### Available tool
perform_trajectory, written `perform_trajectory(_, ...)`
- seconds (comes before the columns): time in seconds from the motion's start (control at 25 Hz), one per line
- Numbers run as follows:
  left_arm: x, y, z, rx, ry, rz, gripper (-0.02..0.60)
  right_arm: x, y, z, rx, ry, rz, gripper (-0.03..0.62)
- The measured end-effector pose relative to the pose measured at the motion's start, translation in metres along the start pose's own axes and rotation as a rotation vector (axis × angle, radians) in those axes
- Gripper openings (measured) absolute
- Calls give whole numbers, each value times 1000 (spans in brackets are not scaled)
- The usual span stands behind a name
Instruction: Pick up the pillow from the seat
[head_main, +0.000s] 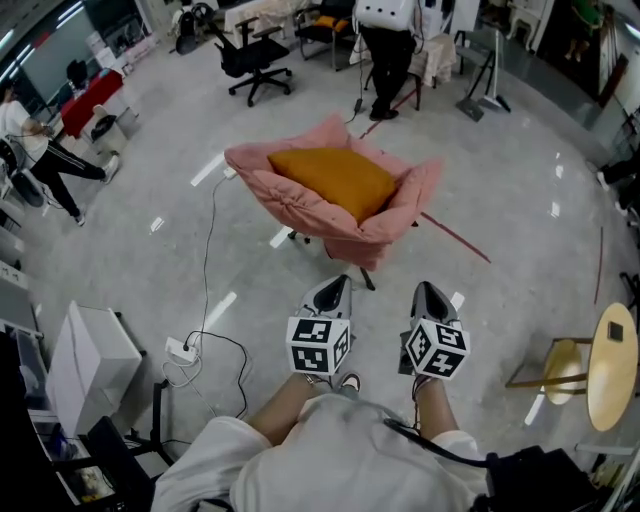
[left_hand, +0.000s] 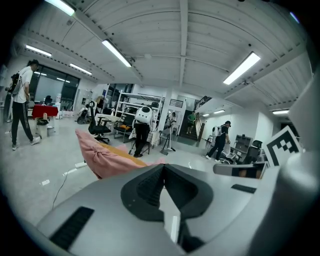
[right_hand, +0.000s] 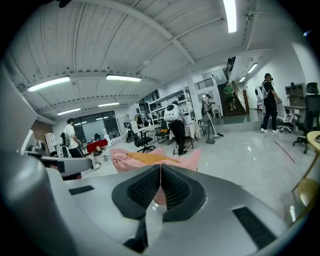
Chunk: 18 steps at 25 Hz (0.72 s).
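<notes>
Overhead, the head view looks down on a wide workshop-like room with a glossy pale grey floor (head_main: 520, 200). The gripper views show white ceiling beams with long strip lights, shelving and a staircase at the far end. A black office chair (head_main: 252, 58) stands beyond, and a person in dark trousers (head_main: 388, 55) stands just behind the pink seat (head_main: 290, 205). A white cable runs across the floor to a power strip (head_main: 180, 351) near a white box (head_main: 92, 352), and a thin red line (head_main: 455, 238) crosses the floor under the seat.

The padded pink seat stands alone in the middle of the floor, its puffy sides raised round a hollow. The orange pillow (head_main: 335, 180) lies in that hollow, broad face up. In the head view its long axis runs from upper left to lower right, with the lower-right end against the seat's raised side.

The left hand-held gripper (head_main: 338, 288) and the right hand-held gripper (head_main: 428, 292) are side by side, short of the seat and pointing toward it. Both have their jaws pressed together with nothing between them.
</notes>
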<state>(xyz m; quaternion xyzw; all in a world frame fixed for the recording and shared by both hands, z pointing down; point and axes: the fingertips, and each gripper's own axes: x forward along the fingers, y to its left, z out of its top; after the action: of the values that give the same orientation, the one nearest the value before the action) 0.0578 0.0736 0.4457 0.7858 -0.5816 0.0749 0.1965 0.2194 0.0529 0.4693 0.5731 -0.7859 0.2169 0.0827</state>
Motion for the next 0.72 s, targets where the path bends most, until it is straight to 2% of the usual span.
perform_trajectory(0.12, 1, 1, -4, 9, 5, 6, 8, 5, -5, 0, 9, 0, 2, 31)
perform_trajectory(0.36, 40, 9, 5, -9, 21, 32, 9, 40, -27, 11, 8, 25, 5, 31)
perform_trajectory(0.72, 100, 38, 53, -19, -62, 26, 8, 106, -27, 50, -28, -3, 35, 31)
